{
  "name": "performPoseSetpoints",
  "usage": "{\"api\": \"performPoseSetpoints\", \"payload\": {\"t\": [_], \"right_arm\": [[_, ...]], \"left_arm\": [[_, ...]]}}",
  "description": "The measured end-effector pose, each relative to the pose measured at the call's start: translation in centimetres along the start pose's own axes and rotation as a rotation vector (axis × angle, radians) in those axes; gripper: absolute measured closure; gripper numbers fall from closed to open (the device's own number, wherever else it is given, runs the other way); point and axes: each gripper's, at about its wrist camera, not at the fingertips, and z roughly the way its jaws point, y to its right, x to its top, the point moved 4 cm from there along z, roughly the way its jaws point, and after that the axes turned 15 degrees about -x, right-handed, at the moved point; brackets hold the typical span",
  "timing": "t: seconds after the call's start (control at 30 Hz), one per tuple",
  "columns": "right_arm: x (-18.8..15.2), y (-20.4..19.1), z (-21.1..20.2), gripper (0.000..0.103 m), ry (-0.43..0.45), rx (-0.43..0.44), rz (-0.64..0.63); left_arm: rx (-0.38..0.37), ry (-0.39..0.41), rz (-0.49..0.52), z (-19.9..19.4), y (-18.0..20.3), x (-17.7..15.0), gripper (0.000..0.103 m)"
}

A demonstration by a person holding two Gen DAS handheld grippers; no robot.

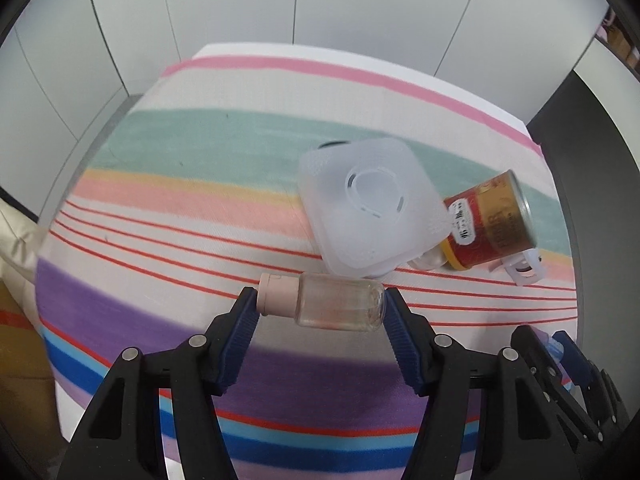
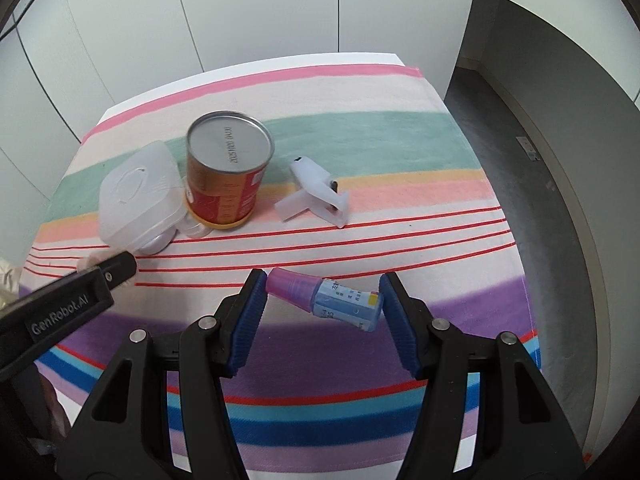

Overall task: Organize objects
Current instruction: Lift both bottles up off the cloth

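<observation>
My left gripper is shut on a clear bottle with a pale pink cap, held sideways by its two ends above the striped cloth. My right gripper is shut on a small blue bottle with a pink cap, also held sideways end to end. A white square plastic box lies on the cloth beyond the left gripper; it also shows in the right wrist view. A red and gold can stands next to it.
A white plastic clip lies right of the can. A small clear round lid sits at the can's base. The striped cloth covers the table, with white wall panels behind and grey floor to the right. The left gripper's finger reaches in at left.
</observation>
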Motion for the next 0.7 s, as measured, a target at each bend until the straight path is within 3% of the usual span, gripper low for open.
{"api": "performPoseSetpoints", "payload": {"t": [0.3,0.53,0.7], "right_arm": [[1.2,0.6,-2.2,0.043,0.003,-0.006,-0.009],[4.2,1.9,-7.1,0.043,0.022,0.008,-0.016],[7.0,3.6,-12.4,0.043,0.072,0.009,-0.02]], "left_arm": [[0.0,0.039,0.07,-4.6,1.5,1.6,0.04],[-0.002,0.09,0.12,-10.0,4.1,3.9,0.04],[-0.023,0.153,0.146,-16.1,6.3,5.9,0.04]]}}
